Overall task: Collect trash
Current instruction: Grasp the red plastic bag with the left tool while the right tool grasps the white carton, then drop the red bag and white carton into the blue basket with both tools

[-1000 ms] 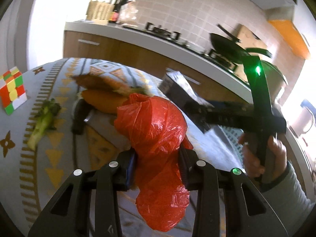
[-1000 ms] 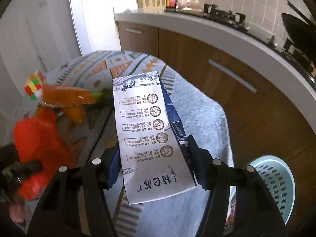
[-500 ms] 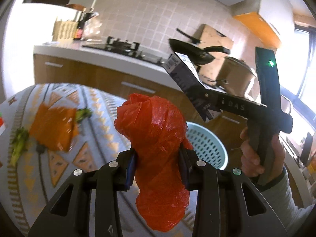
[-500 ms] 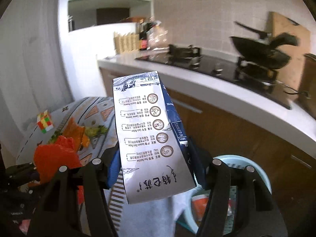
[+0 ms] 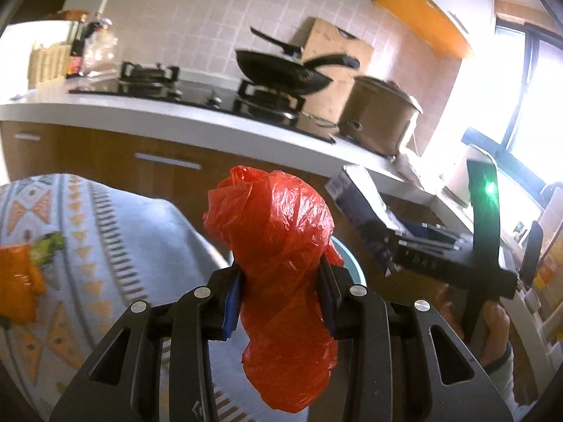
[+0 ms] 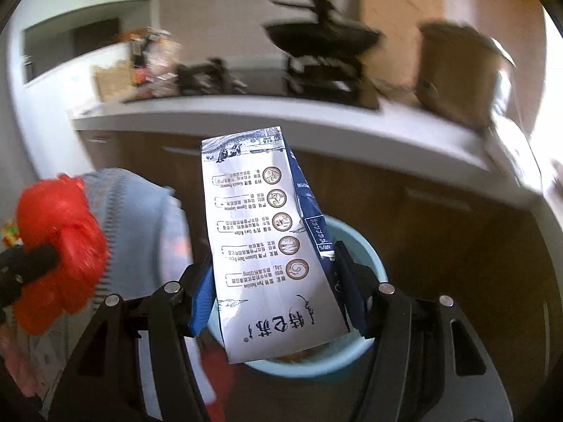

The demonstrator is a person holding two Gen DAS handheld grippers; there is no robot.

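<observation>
My left gripper (image 5: 279, 293) is shut on a crumpled red plastic bag (image 5: 278, 253) and holds it in the air past the table's edge. My right gripper (image 6: 272, 290) is shut on a white and blue milk carton (image 6: 267, 242), held above a light blue trash basket (image 6: 359, 249) on the floor. The basket's rim (image 5: 346, 251) peeks out behind the red bag in the left wrist view. The carton (image 5: 362, 214) and the right gripper (image 5: 397, 263) show at the right of that view. The red bag (image 6: 59, 246) shows at the left of the right wrist view.
The table with a patterned cloth (image 5: 116, 232) lies to the left, with orange wrapper scraps (image 5: 17, 281) and a green vegetable piece (image 5: 47, 246) on it. A kitchen counter (image 5: 176, 116) with a stove, a black pan (image 5: 285, 72) and a brown pot (image 5: 380, 119) runs behind the basket.
Both grippers swung right, away from the table toward the counter, still holding their items. The carton now hangs over the basket, and the red bag is beside it.
</observation>
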